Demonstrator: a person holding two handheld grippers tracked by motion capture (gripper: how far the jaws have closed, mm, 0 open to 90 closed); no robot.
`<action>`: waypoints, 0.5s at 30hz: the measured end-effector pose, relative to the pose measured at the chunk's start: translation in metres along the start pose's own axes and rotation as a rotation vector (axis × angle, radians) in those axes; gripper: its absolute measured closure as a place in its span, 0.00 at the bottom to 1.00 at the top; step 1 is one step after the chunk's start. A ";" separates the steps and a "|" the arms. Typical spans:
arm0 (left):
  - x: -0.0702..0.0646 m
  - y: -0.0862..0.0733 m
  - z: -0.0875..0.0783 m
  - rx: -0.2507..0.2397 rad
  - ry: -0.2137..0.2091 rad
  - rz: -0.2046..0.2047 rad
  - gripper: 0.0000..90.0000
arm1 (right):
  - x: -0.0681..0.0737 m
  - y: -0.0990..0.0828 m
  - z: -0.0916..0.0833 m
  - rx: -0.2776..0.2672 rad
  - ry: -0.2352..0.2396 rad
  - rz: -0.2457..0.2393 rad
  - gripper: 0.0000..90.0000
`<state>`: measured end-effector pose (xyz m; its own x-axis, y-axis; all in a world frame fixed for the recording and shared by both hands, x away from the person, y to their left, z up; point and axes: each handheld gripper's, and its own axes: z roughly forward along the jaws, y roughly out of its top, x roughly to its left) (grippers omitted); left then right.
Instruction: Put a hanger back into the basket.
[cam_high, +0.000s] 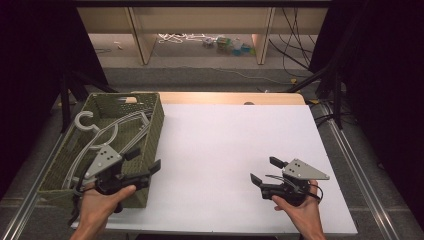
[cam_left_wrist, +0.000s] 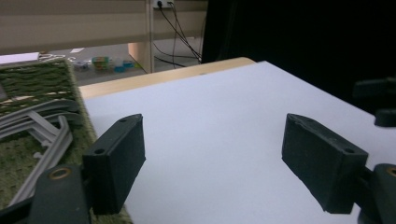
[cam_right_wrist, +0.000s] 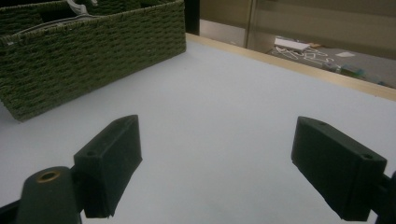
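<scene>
A green woven basket (cam_high: 156, 125) stands on the left of the white tabletop (cam_high: 230, 145) and holds several grey plastic hangers (cam_high: 107, 132). My left gripper (cam_high: 145, 159) hovers over the basket's near right corner, its jaws wide open with nothing between them. In the left gripper view the open jaws of my left gripper (cam_left_wrist: 215, 158) frame bare white table, with the basket (cam_left_wrist: 42, 79) and hangers (cam_left_wrist: 42, 123) to the left. My right gripper (cam_high: 264, 170) sits low at the front right of the table, open and holding nothing. The right gripper view has my right gripper (cam_right_wrist: 217, 163) facing the basket's side wall (cam_right_wrist: 93, 51).
A wooden strip (cam_high: 230, 97) runs along the table's far edge. Beyond it are shelf legs (cam_high: 140, 42), floor cables (cam_high: 295, 55) and small coloured items (cam_high: 227, 45). Black curtains flank both sides, and metal rails (cam_high: 357, 175) run alongside the table.
</scene>
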<state>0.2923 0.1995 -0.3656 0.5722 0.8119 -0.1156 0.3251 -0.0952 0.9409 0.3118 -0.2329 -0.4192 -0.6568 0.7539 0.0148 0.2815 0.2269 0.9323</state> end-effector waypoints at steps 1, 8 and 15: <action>-0.003 -0.002 0.001 -0.005 -0.001 -0.002 0.24 | 0.000 0.000 0.001 -0.015 0.000 -0.003 0.19; -0.016 -0.011 0.010 -0.021 -0.029 0.002 0.25 | 0.003 0.001 -0.001 -0.023 -0.005 0.000 0.19; -0.023 -0.024 0.020 -0.039 -0.039 0.051 0.26 | 0.004 0.000 -0.004 -0.041 -0.001 0.011 0.19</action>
<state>0.2865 0.1712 -0.3919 0.6164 0.7834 -0.0792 0.2660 -0.1126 0.9574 0.3060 -0.2325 -0.4178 -0.6532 0.7568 0.0246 0.2593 0.1930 0.9463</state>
